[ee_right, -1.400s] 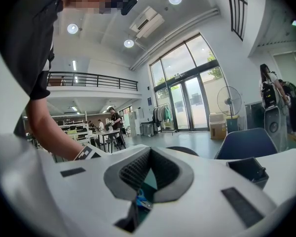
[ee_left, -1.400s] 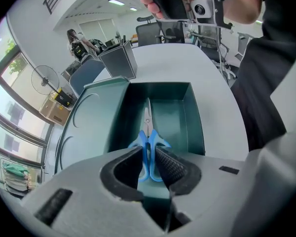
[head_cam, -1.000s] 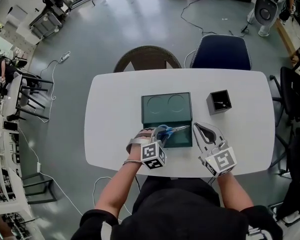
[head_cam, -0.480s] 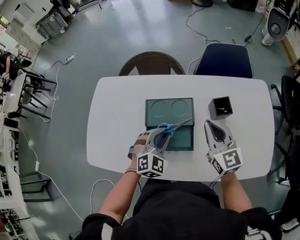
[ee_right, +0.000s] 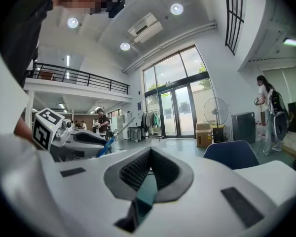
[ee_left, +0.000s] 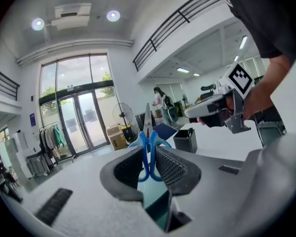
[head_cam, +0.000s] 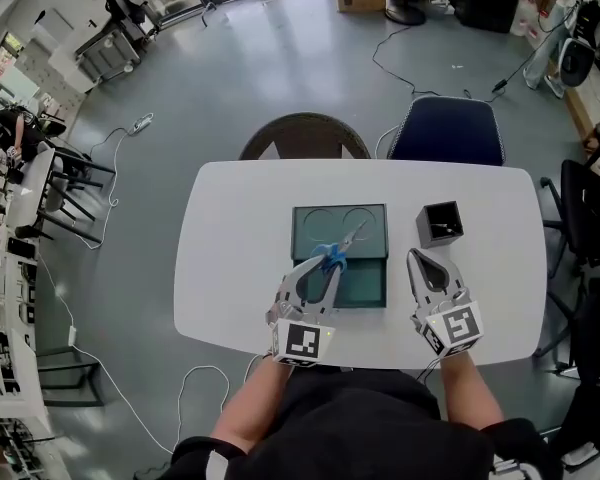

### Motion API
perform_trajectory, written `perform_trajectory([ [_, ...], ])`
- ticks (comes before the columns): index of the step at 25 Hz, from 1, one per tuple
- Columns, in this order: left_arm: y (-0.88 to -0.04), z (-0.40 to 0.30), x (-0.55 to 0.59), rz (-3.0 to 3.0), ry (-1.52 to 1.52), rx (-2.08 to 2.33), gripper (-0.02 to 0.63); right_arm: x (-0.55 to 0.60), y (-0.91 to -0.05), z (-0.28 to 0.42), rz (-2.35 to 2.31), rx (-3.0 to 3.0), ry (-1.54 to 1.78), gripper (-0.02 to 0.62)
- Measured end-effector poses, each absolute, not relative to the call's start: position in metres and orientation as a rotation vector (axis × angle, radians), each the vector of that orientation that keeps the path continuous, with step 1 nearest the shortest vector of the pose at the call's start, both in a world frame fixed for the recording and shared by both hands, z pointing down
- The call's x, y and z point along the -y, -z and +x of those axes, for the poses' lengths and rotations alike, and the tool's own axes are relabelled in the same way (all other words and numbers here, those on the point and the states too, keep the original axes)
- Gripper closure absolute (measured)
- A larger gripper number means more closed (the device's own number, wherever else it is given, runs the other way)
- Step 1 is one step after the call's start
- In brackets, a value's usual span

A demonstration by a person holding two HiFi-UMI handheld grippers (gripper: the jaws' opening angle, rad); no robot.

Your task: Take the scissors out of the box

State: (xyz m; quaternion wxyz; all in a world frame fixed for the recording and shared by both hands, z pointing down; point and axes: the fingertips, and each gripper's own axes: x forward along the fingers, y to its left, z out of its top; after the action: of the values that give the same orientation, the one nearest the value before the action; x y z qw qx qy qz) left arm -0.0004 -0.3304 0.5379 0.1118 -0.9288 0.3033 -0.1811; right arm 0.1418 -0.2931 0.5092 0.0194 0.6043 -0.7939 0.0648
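The scissors point(head_cam: 332, 257) have blue handles and steel blades. My left gripper point(head_cam: 323, 265) is shut on the handles and holds them up above the open teal box point(head_cam: 368, 289), blades pointing up and away from me. In the left gripper view the scissors point(ee_left: 148, 143) stand upright between the pads point(ee_left: 170, 168) of that gripper point(ee_left: 149, 158). My right gripper point(head_cam: 420, 256) hovers right of the box, jaws together and empty. From the right gripper view point(ee_right: 149, 171), the left gripper point(ee_right: 74, 139) and the scissors point(ee_right: 106, 145) show at the left.
A small black square cup point(head_cam: 440, 223) stands on the white table point(head_cam: 230, 228) right of the box. The box lid point(head_cam: 340, 218) with two round recesses lies open at the far side. A brown chair point(head_cam: 305, 133) and a blue chair point(head_cam: 448, 128) stand behind the table.
My left gripper has risen with the scissors, lifting them off the box and turning them so the blades point up. The right gripper has stayed in nearly the same place.
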Motion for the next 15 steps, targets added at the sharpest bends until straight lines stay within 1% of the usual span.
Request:
perform_trajectory([
  [5,-0.504,-0.010,0.338,-2.780,0.343,-1.006,0.512,0.291,-0.506,0.139,1.874,2.468,-0.194,0.589],
  [15,-0.492,-0.036,0.341,-2.854,0.144,-1.302,0.513,0.285,-0.491,0.128,1.853,2.483,-0.094,0.589],
])
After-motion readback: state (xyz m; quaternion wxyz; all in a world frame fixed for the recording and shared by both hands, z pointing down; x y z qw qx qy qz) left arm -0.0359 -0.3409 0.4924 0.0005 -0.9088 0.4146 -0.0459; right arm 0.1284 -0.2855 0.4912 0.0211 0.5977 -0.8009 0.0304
